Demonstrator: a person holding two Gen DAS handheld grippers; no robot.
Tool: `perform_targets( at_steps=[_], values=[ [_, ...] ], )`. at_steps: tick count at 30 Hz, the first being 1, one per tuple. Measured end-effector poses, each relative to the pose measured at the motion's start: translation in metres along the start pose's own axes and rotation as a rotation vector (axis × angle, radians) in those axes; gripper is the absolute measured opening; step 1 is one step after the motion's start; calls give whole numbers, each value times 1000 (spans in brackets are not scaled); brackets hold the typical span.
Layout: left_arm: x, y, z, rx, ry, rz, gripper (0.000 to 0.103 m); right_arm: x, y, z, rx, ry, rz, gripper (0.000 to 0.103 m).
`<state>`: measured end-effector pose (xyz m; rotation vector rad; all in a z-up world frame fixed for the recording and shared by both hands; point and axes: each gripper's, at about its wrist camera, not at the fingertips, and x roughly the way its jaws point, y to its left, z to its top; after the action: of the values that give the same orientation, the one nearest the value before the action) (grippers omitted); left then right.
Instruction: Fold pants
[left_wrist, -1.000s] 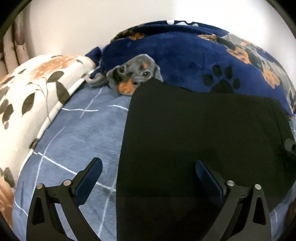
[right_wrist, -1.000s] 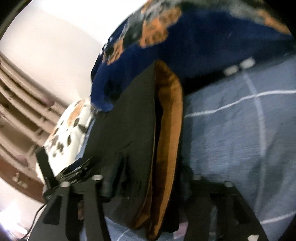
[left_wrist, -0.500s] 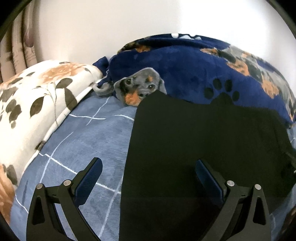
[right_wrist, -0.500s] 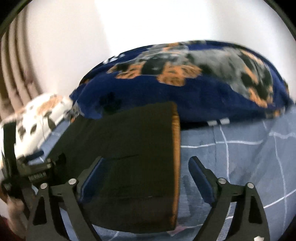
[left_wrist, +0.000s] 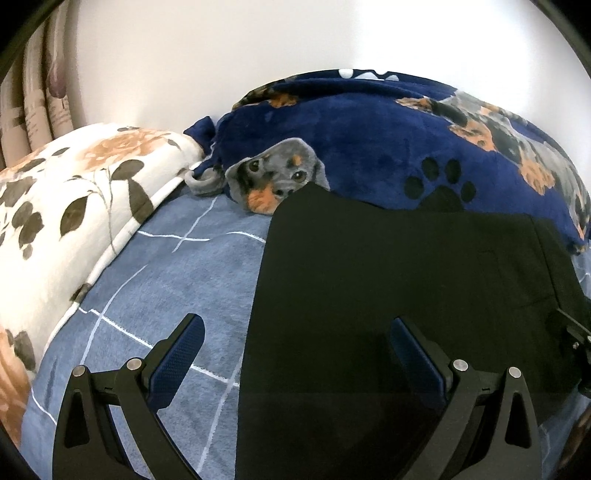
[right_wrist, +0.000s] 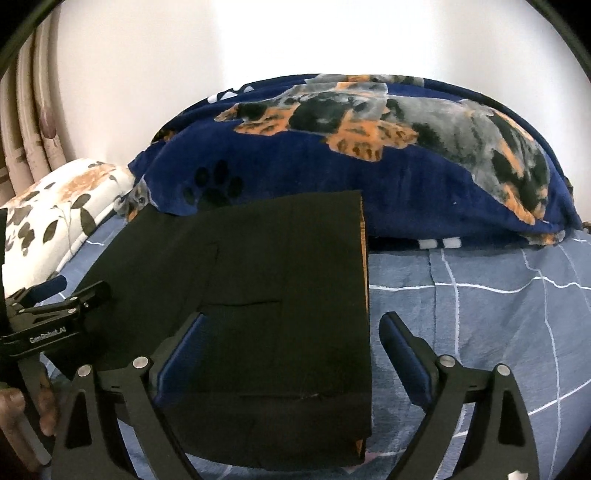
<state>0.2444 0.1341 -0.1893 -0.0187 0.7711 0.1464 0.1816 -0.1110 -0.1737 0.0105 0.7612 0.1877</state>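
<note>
Nearest the right wrist camera, the right gripper stands wide with nothing between its pads; its jaws have just been opening, and they straddle the right edge of the pants without pressing on it. The left gripper is spread just as wide, bare, straddling the left edge of the same cloth.

The pants lie flat on the blue checked sheet as a black rectangle, doubled over, with an orange lining showing along the right edge. The step in hand looks like a release after a fold, with the next fold or a final squaring to come.

To do it well, lift both grippers clear without dragging the top layer, since an open pad can snag the edge and skew it. If another fold follows, take both near corners at once, pinch through all layers, and carry them level so the lining stays tucked in. The near hem is dark and partly hidden by the fingers, so whether its layers line up I cannot tell.

Beyond the pants lies a navy dog blanket, touching their far edge, with a floral quilt off to the left.
</note>
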Motion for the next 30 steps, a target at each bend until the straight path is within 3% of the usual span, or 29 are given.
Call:
perform_targets(
  at_steps=[9, 16, 18, 21, 23, 26, 30],
  values=[
    [-1, -5, 0, 23, -4, 8, 100, 6, 5, 1, -25, 37, -33, 94],
    [-28, -8, -4, 25, -125, 48, 100, 8, 5, 3, -31, 46, -50, 94],
    [-39, -9, -6, 25, -125, 56, 100, 6, 4, 2, -24, 71, -90, 94],
    [-65, -8, -10, 10, -142, 15, 100, -21, -1, -6, 51, 61, -57, 94],
    [-93, -8, -12, 1, -196, 4, 100, -50, -1, -18, 90, 34, -23, 95],
    [-136, -8, -13, -19, -305, 11, 103, -84, 2, -32, 94, 23, 14, 95],
    [-184, -17, -11, 27, -345, 27, 103, -125, 2, -43, 98, 3, 49, 95]
  ],
)
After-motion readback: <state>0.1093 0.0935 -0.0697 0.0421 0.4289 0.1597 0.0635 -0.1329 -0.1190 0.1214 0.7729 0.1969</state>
